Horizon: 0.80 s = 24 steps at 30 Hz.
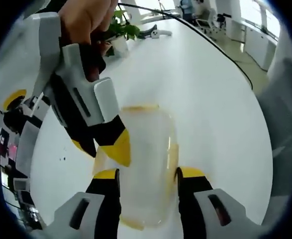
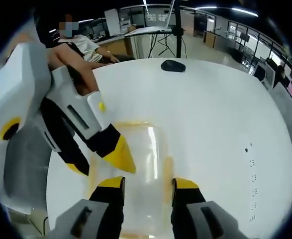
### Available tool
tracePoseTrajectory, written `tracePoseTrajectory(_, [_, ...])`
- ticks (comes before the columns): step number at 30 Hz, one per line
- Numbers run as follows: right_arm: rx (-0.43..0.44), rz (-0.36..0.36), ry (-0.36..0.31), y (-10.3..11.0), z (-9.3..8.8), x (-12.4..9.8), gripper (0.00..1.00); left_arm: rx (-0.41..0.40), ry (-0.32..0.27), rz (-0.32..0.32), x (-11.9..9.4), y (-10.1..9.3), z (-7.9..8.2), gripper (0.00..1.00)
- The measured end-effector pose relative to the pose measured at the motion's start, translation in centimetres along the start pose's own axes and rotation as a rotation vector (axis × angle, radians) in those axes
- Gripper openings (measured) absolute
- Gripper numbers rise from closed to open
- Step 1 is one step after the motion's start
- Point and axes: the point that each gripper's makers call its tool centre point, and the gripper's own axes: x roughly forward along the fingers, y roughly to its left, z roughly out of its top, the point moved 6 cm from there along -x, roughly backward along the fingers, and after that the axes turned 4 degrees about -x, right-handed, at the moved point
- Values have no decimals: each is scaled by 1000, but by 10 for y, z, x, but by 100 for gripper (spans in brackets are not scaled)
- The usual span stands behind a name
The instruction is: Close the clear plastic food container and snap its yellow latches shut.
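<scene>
The white table (image 1: 205, 89) takes up most of both views, a broad round-edged surface (image 2: 210, 109) with an office behind it. On it lies the clear plastic food container (image 1: 146, 164), lid on, its pale body blurred but edged with yellow latches (image 1: 173, 154) along its sides and a yellow strip at its far end. In the right gripper view the same container (image 2: 148, 159) sits straight ahead between that view's own jaws.

The left gripper (image 1: 148, 175) has its jaws apart, one yellow tip on each side of the container — whether they press its walls cannot be told. The right gripper enters this view from the upper left (image 1: 113, 149), its black and yellow tip down against the container's near-left edge, with a hand (image 1: 88, 20) gripping its body.

In the right gripper view the right gripper (image 2: 148, 183) likewise straddles the container with jaws apart, and the left gripper (image 2: 118, 157) reaches in from the left, its yellow tip resting at the container's left rim.

Smaller things lie far off — a potted green plant (image 1: 122, 31) and a black cable (image 1: 205, 37) across the table in the left gripper view, a dark mouse-like object (image 2: 173, 65) near the far edge in the right gripper view, and a seated person (image 2: 83, 47) beyond it.
</scene>
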Motion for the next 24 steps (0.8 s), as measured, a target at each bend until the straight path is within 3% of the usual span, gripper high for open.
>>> tracePoseTrajectory(6, [-9,35,33,-1,2,2,35,-2,4,15,1,-1,-1,41])
tracePoseTrajectory(11, [-14,50,103,-2,6,4,34,7,-5,30,3,0,0,39])
tracePoseTrajectory(13, [25,41,109,-6,7,4,29,18,-9,60,2,3,-1,37])
tracePoseTrajectory(15, [-5,66,99,-8,5,5,29,-4,-22,46,-2,2,1,37])
tracePoseTrajectory(24, [42,128,98,-12,5,8,30,-12,-29,42,-1,-2,0,36])
